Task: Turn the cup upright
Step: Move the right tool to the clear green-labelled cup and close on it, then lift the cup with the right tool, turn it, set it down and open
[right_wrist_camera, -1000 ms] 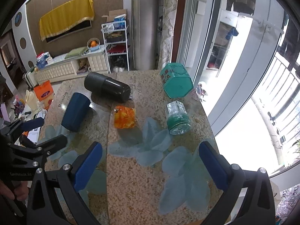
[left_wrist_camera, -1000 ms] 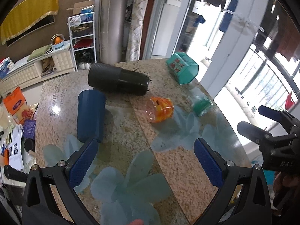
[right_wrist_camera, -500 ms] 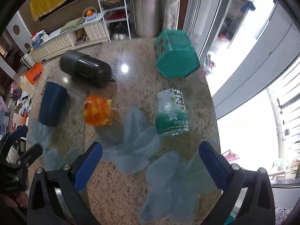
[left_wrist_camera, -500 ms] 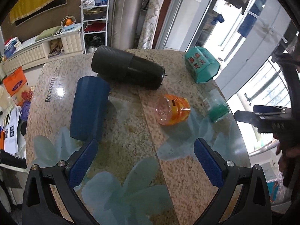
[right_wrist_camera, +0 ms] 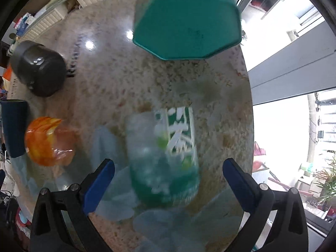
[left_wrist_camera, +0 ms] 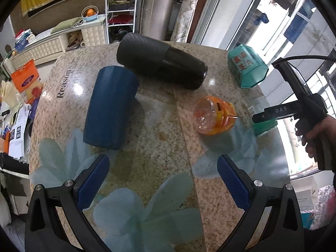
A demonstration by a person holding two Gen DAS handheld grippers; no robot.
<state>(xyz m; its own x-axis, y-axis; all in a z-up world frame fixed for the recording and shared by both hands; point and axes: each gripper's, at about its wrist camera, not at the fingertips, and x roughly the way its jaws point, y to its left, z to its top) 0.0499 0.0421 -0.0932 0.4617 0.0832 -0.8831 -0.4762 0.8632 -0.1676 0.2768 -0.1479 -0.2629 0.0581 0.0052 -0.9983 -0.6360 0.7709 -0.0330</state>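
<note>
The clear green-labelled cup (right_wrist_camera: 163, 159) is lying on its side on the tabletop (right_wrist_camera: 220, 105), directly between the spread fingers of the right claw (right_wrist_camera: 168, 176), which is holding nothing. To do this well, the claw should be closing across the cup's middle before tipping it up. The left claw (left_wrist_camera: 162, 177) is hanging wide apart and empty near the blue cup (left_wrist_camera: 110, 109). Blur is smearing the label, and which end is the mouth is hard to tell.

Right gripper (right_wrist_camera: 168, 180) over a green-and-clear cup (right_wrist_camera: 163, 157)

Its jaws stand wide apart, flanking the blurred cup lying on its side; beyond the cup a teal box (right_wrist_camera: 187, 25), left of it an orange cup (right_wrist_camera: 49, 140).
</note>
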